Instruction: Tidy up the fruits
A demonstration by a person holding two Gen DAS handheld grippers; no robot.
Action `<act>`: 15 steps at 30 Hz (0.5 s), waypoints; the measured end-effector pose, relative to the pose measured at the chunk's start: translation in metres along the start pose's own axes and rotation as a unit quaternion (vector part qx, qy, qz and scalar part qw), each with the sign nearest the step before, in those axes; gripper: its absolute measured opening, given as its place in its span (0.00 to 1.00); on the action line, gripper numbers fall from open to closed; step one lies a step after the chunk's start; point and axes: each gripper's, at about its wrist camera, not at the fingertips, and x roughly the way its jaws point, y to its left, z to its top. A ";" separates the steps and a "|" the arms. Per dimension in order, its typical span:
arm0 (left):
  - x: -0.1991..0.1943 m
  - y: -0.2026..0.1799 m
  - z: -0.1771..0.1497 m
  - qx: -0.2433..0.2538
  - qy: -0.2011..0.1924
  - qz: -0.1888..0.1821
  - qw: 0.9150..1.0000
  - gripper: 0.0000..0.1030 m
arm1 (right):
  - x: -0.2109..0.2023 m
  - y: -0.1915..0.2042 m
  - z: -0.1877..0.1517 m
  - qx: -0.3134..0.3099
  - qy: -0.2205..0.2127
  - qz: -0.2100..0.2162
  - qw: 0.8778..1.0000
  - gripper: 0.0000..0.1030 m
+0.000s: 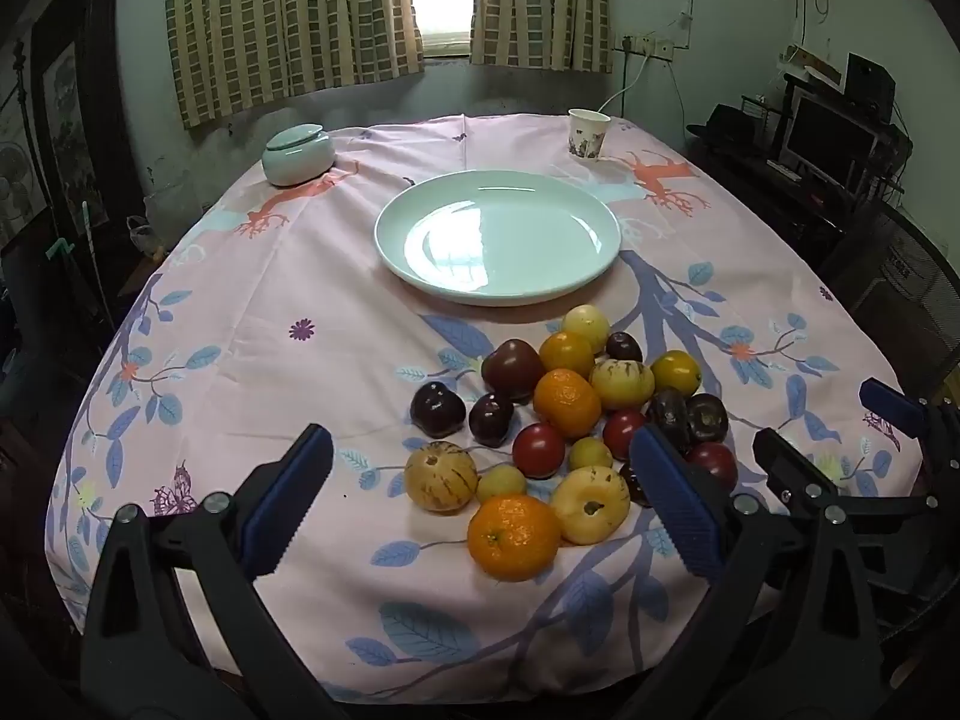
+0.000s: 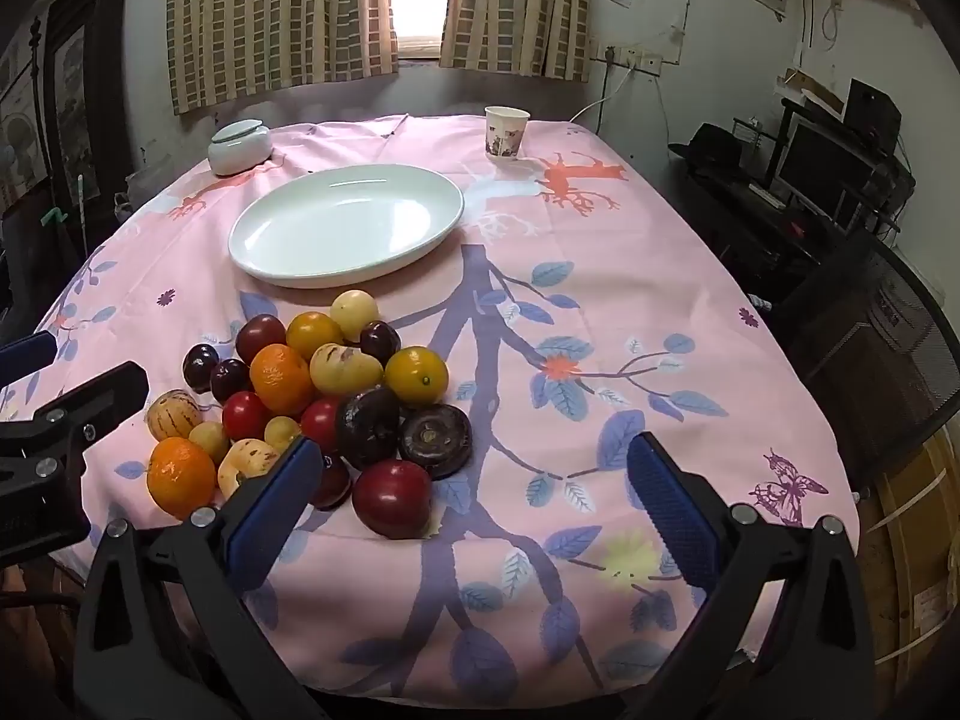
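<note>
My left gripper (image 1: 480,495) hangs low over the near edge of the table with its blue-padded jaws spread wide and nothing between the pads; my right gripper (image 2: 474,501) sits beside it, jaws just as wide and empty. Just past the fingertips the fruit pile (image 1: 570,414) lies on the pink flowered tablecloth (image 1: 288,372): an orange (image 1: 513,537) nearest me, pale striped melons, red tomatoes, dark plums and yellow fruit all touching in a loose heap. In the right wrist view a red plum (image 2: 392,498) lies at the pile's near edge. Beyond the heap stands the empty white plate (image 1: 498,237). Farther back are a lidded jar (image 1: 298,154) and a paper cup (image 1: 588,133), near the curtains (image 1: 288,18).
</note>
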 end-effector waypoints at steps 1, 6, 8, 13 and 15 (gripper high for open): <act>0.000 0.000 0.000 0.000 0.000 0.001 1.000 0.98 | 0.000 0.001 0.000 0.000 0.001 0.000 1.000 0.99; -0.003 0.006 0.001 -0.001 -0.006 -0.004 1.000 0.98 | -0.001 0.004 -0.001 0.001 0.001 -0.003 1.000 0.99; -0.006 0.009 -0.001 -0.003 -0.003 -0.007 1.000 0.98 | -0.001 0.003 -0.001 0.004 0.002 -0.004 1.000 0.99; 0.002 0.001 0.000 -0.002 0.004 0.000 1.000 0.98 | 0.001 0.007 -0.001 0.002 0.000 -0.007 1.000 0.99; 0.006 0.004 -0.001 -0.006 0.008 0.000 1.000 0.98 | 0.000 0.004 0.000 -0.001 0.002 -0.004 1.000 0.99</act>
